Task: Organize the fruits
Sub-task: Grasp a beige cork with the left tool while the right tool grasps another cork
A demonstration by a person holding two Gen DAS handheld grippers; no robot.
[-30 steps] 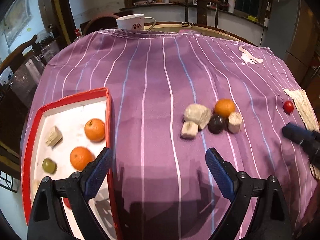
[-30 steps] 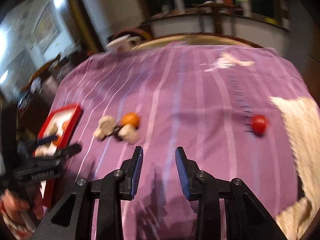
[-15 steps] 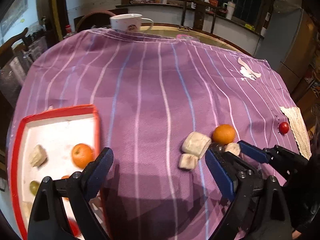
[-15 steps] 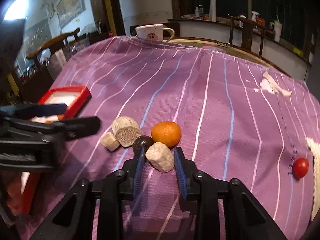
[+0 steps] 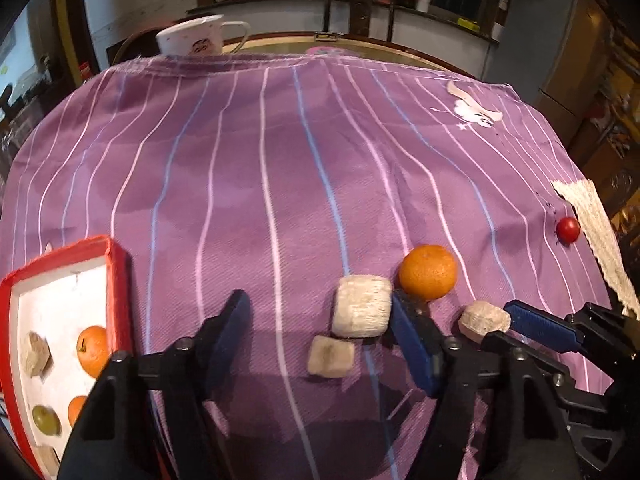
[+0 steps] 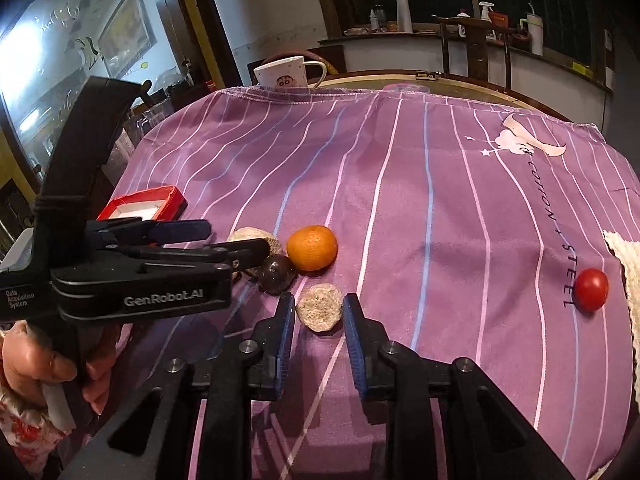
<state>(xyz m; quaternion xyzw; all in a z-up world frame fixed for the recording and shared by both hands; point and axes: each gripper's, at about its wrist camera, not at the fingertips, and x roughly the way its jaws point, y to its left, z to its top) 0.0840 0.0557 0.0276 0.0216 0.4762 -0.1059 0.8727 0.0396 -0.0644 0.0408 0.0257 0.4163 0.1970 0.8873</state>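
**Both tongs down among the loose fruit pieces**

The right gripper points steeply down at the purple striped cloth, its two blue pads closed against the sides of a small pale chunk, which sits on the cloth between them. Just beyond lie a dark round fruit and an orange, touching one another.

The left gripper comes in from the left, held in a hand low at the picture's edge, and tilts down over the same cluster. Its jaws are closing; a large pale block and a smaller pale piece lie between them, the block right beside the right-hand pad, though contact cannot be told.

The red-rimmed tray rests on the cloth to the left, well apart from the cluster, holding oranges, a green fruit and pale pieces. A small red tomato lies alone near the lace mat. A white mug stands at the far edge.
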